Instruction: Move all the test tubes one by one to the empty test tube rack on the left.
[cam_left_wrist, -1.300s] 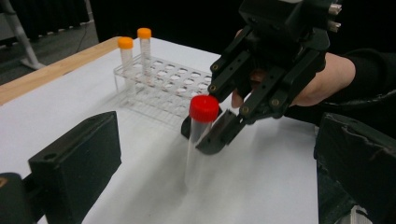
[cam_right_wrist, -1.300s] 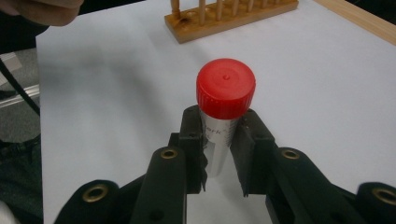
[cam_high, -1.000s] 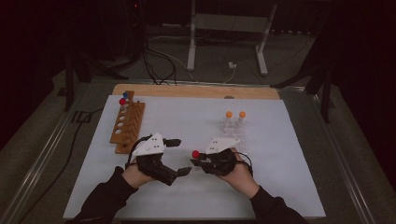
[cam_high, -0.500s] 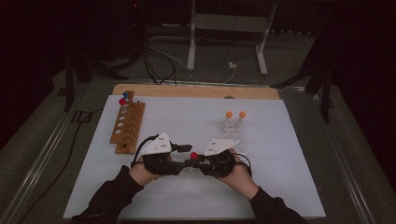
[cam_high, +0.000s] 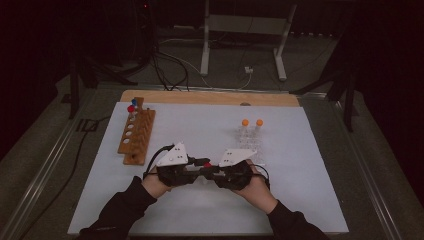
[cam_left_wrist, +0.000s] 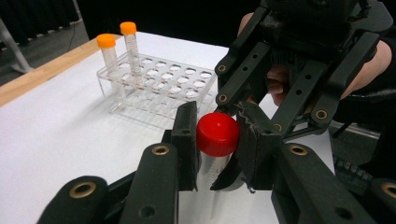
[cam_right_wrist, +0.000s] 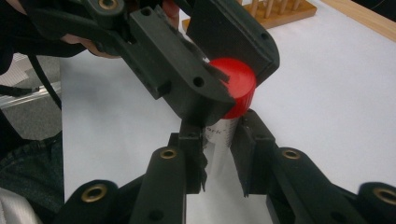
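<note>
Midway through uncapping: left gripper (cam_left_wrist: 212, 140) pinching red cap (cam_left_wrist: 217, 134), right gripper (cam_right_wrist: 219, 154) clamping tube (cam_right_wrist: 219, 140); next, probably a steady counter-twist.

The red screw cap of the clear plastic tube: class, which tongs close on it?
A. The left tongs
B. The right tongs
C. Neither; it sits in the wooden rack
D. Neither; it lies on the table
A: in the left gripper view the left tongs clamp the red screw cap, while the right tongs hold the clear plastic tube lower down.
</note>
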